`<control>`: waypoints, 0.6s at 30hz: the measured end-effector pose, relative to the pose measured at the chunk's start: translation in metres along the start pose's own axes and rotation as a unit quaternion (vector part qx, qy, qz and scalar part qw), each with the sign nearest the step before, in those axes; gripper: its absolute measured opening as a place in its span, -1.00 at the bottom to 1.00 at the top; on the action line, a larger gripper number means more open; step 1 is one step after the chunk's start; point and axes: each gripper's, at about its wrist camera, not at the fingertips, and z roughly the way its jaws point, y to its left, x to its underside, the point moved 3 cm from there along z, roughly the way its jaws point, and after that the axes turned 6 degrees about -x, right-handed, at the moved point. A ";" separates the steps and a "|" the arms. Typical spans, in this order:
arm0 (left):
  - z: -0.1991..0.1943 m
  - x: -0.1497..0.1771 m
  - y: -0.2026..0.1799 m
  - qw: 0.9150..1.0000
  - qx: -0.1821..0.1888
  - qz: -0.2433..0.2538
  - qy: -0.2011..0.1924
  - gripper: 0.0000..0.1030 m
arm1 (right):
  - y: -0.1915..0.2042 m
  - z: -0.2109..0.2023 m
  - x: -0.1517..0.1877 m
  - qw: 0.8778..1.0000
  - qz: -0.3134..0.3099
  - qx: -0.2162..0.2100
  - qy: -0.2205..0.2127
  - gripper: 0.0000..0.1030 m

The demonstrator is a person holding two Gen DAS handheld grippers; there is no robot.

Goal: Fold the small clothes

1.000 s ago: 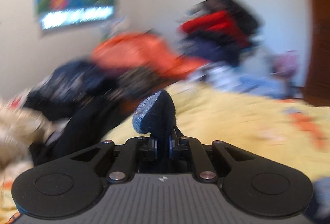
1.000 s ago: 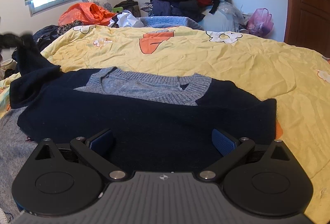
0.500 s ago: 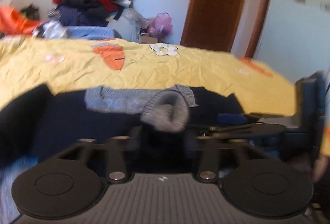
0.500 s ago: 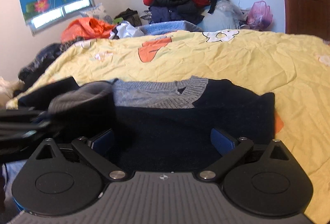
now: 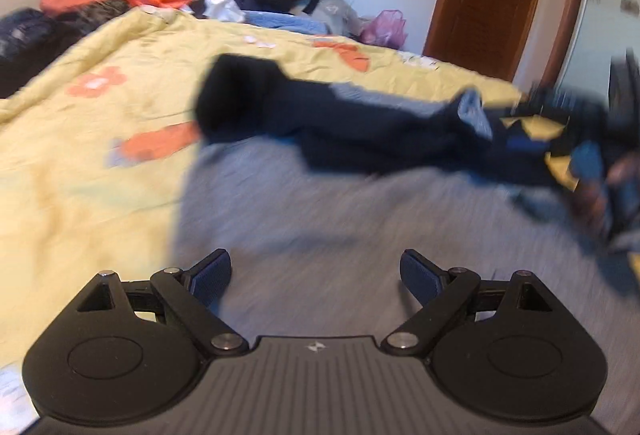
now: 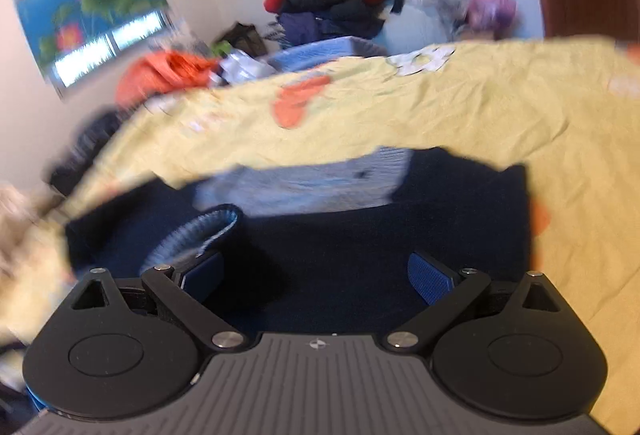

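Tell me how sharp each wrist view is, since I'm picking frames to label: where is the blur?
Left wrist view: the navy sweater and grey cloth are smeared, while the left gripper stays crisp. Right wrist view: the poster and quilt edges streak; the right gripper stays sharp.

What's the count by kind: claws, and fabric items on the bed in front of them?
Claws: 2, the left claw and the right claw, both open
Navy sweater: 1
Grey cloth: 1
Yellow quilt: 1
Total: 5
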 end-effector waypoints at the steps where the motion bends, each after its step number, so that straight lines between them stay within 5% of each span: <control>1: -0.010 0.003 0.009 1.000 -0.015 0.000 -0.012 0.80 | 0.004 -0.002 -0.001 1.000 0.015 -0.018 0.004 0.80; 4: -0.047 -0.006 0.051 0.995 -0.078 -0.020 -0.064 0.80 | 0.016 0.006 -0.003 0.998 0.033 -0.033 0.038 0.66; 7: -0.091 -0.034 0.117 0.979 -0.164 -0.030 -0.116 0.80 | 0.033 0.011 -0.008 0.998 0.027 -0.048 0.041 0.58; 9: -0.110 -0.061 0.166 0.966 -0.227 0.011 -0.121 0.80 | 0.039 0.017 -0.011 0.996 0.034 -0.057 0.056 0.58; 11: -0.126 -0.092 0.214 0.928 -0.346 0.060 -0.123 0.80 | 0.041 0.022 -0.012 0.996 0.038 -0.050 0.068 0.58; 12: -0.132 -0.107 0.238 0.908 -0.400 0.056 -0.113 0.80 | 0.042 0.021 -0.013 0.996 0.035 -0.043 0.064 0.58; 13: -0.141 -0.119 0.257 0.896 -0.431 0.031 -0.102 0.80 | 0.039 0.020 -0.014 0.997 0.035 -0.035 0.060 0.58; 14: -0.152 -0.126 0.270 0.897 -0.430 -0.007 -0.106 0.80 | 0.035 0.018 -0.015 0.998 0.038 -0.021 0.055 0.58; 15: -0.163 -0.128 0.274 0.907 -0.399 -0.048 -0.124 0.80 | 0.031 0.015 -0.015 0.998 0.044 -0.007 0.050 0.58; 18: -0.164 -0.110 0.257 0.941 -0.247 -0.163 -0.164 0.92 | 0.018 0.023 -0.004 0.995 0.072 0.006 0.070 0.57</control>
